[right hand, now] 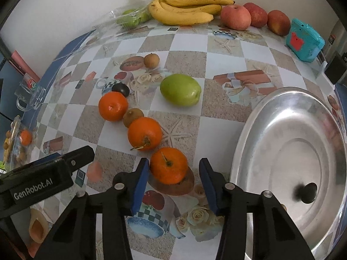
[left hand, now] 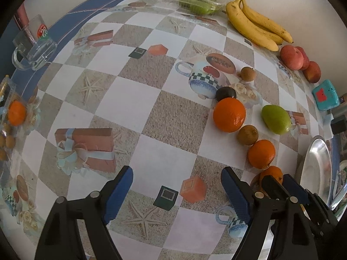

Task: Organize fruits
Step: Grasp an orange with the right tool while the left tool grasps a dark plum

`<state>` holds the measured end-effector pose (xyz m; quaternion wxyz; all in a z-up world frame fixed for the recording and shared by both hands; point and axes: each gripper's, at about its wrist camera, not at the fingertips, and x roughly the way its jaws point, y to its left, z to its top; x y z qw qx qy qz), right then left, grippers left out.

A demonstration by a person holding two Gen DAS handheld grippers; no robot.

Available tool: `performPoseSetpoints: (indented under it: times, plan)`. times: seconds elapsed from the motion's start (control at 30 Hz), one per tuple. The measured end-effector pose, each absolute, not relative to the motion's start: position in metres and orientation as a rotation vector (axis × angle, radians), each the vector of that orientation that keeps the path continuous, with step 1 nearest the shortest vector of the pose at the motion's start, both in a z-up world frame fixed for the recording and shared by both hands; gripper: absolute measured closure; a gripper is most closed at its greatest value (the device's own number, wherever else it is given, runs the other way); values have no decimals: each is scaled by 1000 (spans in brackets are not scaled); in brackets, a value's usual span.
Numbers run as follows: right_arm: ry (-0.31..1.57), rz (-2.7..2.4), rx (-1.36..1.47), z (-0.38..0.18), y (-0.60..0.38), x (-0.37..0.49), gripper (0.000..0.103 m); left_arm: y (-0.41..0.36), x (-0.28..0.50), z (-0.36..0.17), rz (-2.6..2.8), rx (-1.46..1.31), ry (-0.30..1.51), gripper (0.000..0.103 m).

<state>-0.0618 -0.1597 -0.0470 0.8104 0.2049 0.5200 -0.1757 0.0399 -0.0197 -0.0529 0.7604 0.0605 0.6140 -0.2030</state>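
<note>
Only the right wrist view shows the nearest orange sitting between the right claw's pads, one pad touching, the other apart: released. The left claw gapes over bare counter. Beside the right claw, the steel plate holds one dark fruit.

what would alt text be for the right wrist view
The right gripper straddles an orange on a checkered tablecloth, its pads not yet gripping. A steel platter lies to the right; more oranges, a green mango, bananas and apples sit beyond.
</note>
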Motion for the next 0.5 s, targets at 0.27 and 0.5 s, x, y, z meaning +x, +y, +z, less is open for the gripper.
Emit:
performPoseSetpoints:
  times: [0.27, 0.5]
  plan:
    - [1118, -354, 427, -47, -156, -58, 65, -19, 41, -53, -441, 111, 1340, 17]
    - [1079, -342, 455, -34, -156, -65, 65, -16, 38, -50, -455, 93, 1345, 17]
